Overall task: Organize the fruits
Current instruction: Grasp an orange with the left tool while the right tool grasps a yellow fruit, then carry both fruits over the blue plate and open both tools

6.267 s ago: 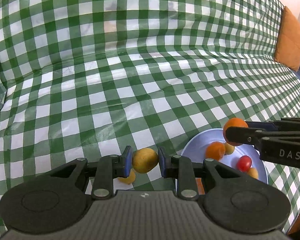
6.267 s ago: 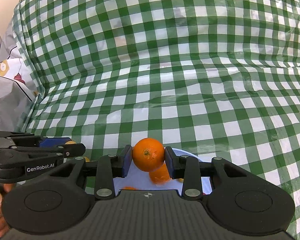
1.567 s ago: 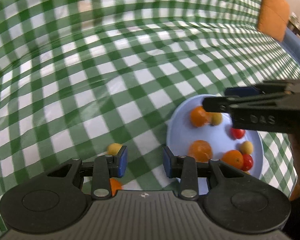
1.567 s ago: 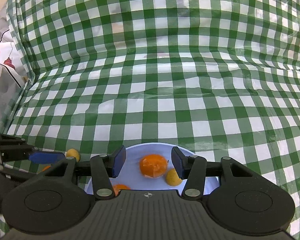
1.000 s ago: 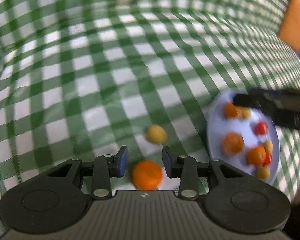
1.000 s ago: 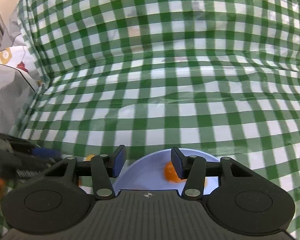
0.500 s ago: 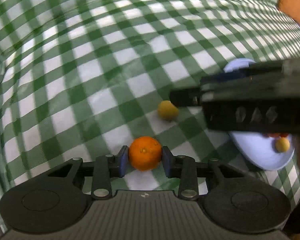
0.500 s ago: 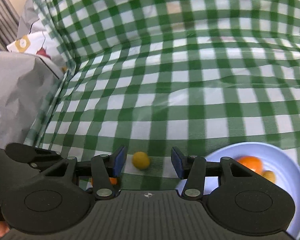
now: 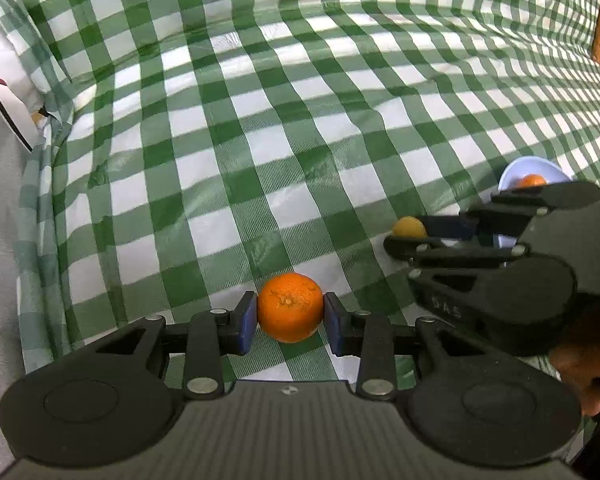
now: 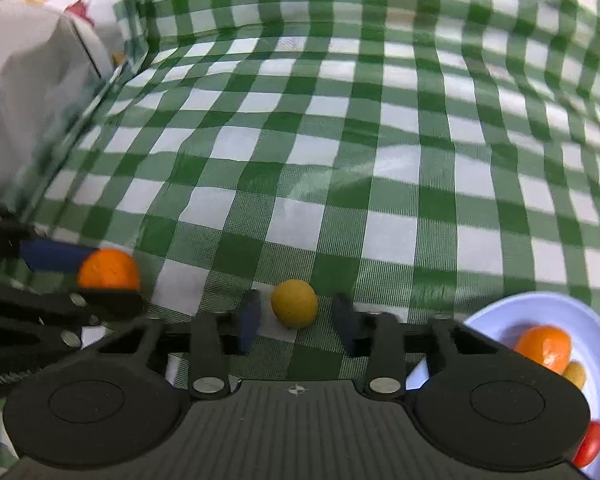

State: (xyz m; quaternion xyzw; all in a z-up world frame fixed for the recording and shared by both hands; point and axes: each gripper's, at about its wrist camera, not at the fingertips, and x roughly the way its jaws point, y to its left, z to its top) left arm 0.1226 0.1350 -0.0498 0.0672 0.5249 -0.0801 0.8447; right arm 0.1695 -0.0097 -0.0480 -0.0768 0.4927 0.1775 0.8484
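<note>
The left tool (image 9: 290, 316) is clamped on an orange (image 9: 290, 307) just above the bench while the right tool (image 10: 296, 318), jaws apart, straddles a yellow fruit (image 10: 294, 303) left of the plate (image 10: 540, 308); closing and carrying both there likely follows.

My left gripper (image 9: 290, 317) holds the mandarin (image 9: 290, 307) between both pads, over the tablecloth (image 9: 284, 128). To its right and slightly ahead, my right gripper (image 10: 296, 316) straddles the small round fruit (image 10: 294, 303), which rests on the tablecloth with a gap to each pad. The plate (image 10: 540, 308) lies to the right of the right gripper, near the front edge. In the plate lie a second mandarin (image 10: 545, 347), a small fruit (image 10: 576, 374) just beside it, and a tomato (image 10: 590, 448) nearer me. Crumpled fabric (image 10: 24, 80) lies at far left.
</note>
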